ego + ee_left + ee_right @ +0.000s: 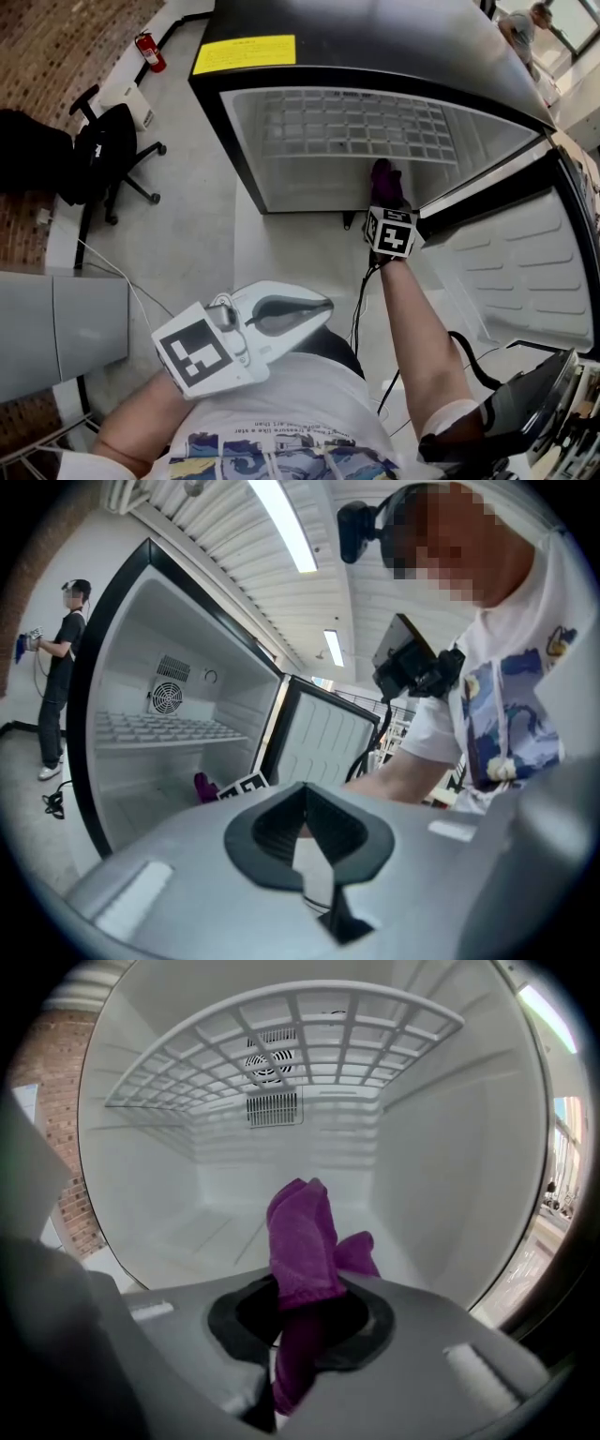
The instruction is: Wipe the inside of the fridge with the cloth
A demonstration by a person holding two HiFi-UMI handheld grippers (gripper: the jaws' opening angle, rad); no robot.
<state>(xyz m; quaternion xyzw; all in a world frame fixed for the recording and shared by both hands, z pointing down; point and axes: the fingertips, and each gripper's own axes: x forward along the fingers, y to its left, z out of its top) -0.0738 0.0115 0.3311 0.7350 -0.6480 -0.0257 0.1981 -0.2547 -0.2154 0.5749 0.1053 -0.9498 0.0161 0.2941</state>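
A black fridge point(375, 56) stands open, with a white inside and a wire shelf point(356, 127). My right gripper point(386, 202) reaches into the lower compartment and is shut on a purple cloth point(382, 178). In the right gripper view the cloth point(302, 1237) sticks up from the right gripper point(305, 1312) above the white fridge floor point(187, 1241), under the wire shelf point(281, 1044). My left gripper point(314, 307) hangs back near my body, shut and holding nothing. From the left gripper point(305, 822) I see the fridge point(169, 724) and the cloth point(204, 785) from the side.
The fridge door point(511, 272) swings open to the right. A black office chair point(103, 155) and a fire extinguisher point(150, 52) stand at the left. Cables point(361, 300) lie on the floor before the fridge. Another person point(61, 667) stands beyond the fridge.
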